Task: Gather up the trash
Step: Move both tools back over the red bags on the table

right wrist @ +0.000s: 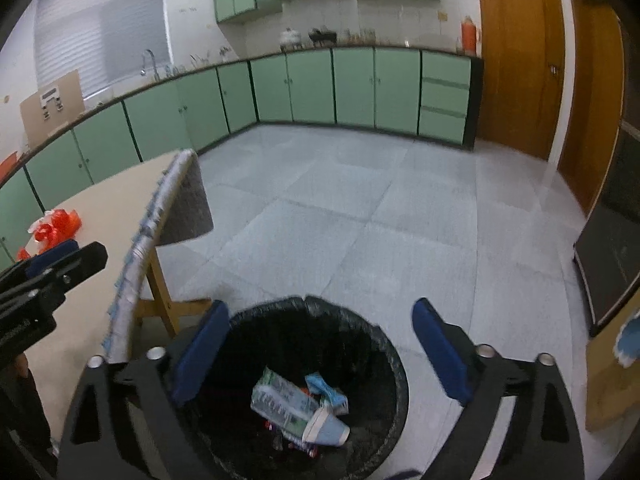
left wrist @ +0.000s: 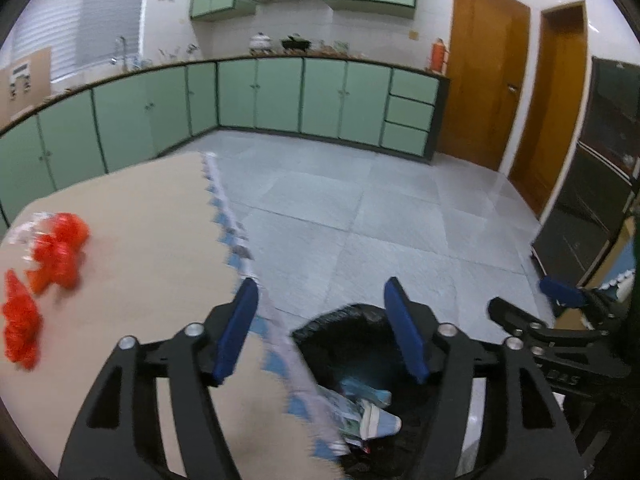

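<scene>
The landmark here is the black-lined trash bin (right wrist: 304, 392) standing on the grey tiled floor (right wrist: 360, 216) beside the desk (left wrist: 132, 216).

The right tool (right wrist: 316, 356) hangs directly over the bin's mouth, pointing down into it. Its blue pads (right wrist: 438, 354) stand wide apart with nothing between them. Below it, on the bottom of the bin, lies the collected trash: a crumpled printed wrapper (right wrist: 282, 404), a paper cup (right wrist: 326, 430) on its side touching the wrapper, and a scrap of blue packaging (right wrist: 326, 390) just behind them.

The left tool (left wrist: 324, 330) sits over the desk-side rim of the bin, straddling the desk's edge strip (left wrist: 228, 208); one pad (left wrist: 236, 332) is above the desk top, the other above the bin. Its jaws are parted, less widely than the right tool's, and hold nothing.

Trash still to be gathered lies on the desk, well away from the bin on the far side of the left tool: a cluster of red crumpled wrappers (left wrist: 56, 256) with some clear plastic (left wrist: 26, 232) next to them.
</scene>
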Motion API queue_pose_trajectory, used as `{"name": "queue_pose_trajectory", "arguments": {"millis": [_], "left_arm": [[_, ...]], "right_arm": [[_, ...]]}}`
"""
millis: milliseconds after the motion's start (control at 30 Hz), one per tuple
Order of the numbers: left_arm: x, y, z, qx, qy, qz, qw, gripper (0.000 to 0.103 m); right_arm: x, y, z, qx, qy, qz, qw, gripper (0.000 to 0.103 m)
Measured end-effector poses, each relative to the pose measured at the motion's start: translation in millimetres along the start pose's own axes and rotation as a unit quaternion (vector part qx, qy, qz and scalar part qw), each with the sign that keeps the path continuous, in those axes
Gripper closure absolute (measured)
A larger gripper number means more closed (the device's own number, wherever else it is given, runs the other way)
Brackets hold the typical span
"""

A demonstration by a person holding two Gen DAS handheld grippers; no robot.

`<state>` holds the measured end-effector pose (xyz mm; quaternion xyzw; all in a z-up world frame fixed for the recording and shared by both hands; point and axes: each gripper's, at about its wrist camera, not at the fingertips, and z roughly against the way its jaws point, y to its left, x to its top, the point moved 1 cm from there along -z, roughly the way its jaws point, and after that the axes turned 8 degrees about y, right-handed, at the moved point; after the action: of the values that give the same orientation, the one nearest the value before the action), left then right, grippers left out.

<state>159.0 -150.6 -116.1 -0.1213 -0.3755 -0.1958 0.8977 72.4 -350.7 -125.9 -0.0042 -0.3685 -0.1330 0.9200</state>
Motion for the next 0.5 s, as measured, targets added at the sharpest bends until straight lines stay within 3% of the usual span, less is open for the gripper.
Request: {"name": "queue_pose_trajectory", "arguments": {"millis": [267,500], "left_arm": [[3.9,58.2,42.9,0.059,-0.039,0.037,0.9968,0.026],[-7.0,142.8,71.9,0.144,-0.045,0.087,0.9847,0.025]], "right_arm": [[22.1,61.4,27.8,0.035,-0.062,0.045,0.996,0.006],[41.1,131.9,21.9,0.078,-0.077,0.084,0.99,0.006]]}}
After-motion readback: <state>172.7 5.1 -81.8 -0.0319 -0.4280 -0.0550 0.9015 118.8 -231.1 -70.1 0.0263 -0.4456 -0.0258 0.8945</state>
